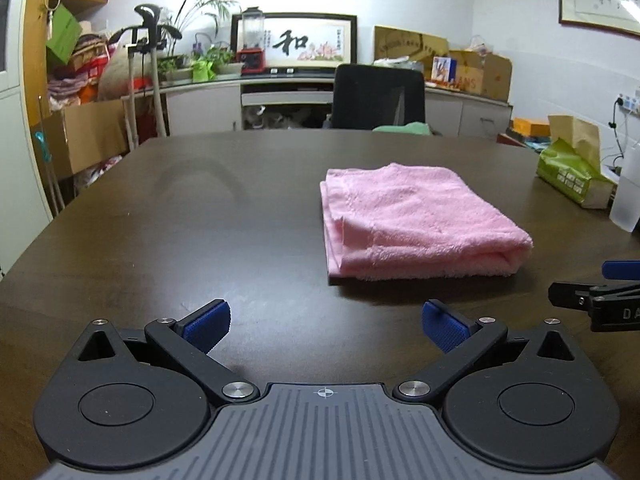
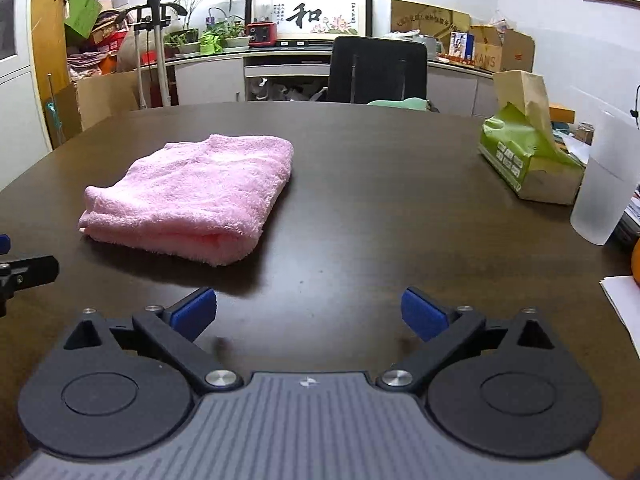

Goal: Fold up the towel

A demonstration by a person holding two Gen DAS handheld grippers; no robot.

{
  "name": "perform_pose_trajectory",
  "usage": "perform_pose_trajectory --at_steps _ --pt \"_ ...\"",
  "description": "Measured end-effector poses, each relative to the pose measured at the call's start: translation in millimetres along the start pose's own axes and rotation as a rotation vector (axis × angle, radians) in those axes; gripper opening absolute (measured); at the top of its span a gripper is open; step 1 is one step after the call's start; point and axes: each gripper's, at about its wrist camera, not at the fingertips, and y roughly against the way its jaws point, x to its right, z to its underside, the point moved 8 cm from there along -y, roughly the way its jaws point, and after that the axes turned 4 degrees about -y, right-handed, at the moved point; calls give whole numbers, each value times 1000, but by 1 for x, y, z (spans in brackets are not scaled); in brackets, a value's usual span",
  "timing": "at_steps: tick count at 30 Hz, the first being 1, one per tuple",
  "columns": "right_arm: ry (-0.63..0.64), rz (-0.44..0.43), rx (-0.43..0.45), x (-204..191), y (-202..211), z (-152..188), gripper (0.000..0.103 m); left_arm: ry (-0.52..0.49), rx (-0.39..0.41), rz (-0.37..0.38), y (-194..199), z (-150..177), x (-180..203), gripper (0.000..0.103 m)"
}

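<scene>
The pink towel [image 1: 420, 220] lies on the dark wooden desk [image 1: 200, 232], already folded into a thick, layered rectangle; its rounded fold faces the near right in the left wrist view, while loose layered edges show along its left side. In the right wrist view the same towel [image 2: 192, 196] sits to the left of centre, its bulging fold turned toward the camera.

The left claw [image 1: 326, 326] hovers over bare desk just short of the towel, its two blue-padded fingers [image 1: 208, 326] spread wide with nothing between them — released, touching no cloth. The right claw [image 2: 308, 314] is likewise splayed apart and empty; only dark wood shows between its pads, and the towel lies ahead and to its left, apart from it. Each claw catches a black edge of the other at the side of its own view.

On the right side of the desk stand a green tissue pack [image 2: 528, 160] with brown paper rising from it and, nearer, a frosted translucent cup [image 2: 604, 184]; both are well apart from the towel. Beyond the far edge of the desk a black chair [image 1: 378, 96] faces in, and behind it a framed calligraphy picture [image 1: 304, 42] leans on a cluttered counter.
</scene>
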Motion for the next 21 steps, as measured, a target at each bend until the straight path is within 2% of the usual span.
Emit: perform_pose_trajectory --at_steps 12,21 --pt "31 32 -47 2 -8 2 102 53 -80 -42 -4 11 5 103" --pt "-1 15 -67 7 -10 4 102 59 -97 -94 -2 13 7 103"
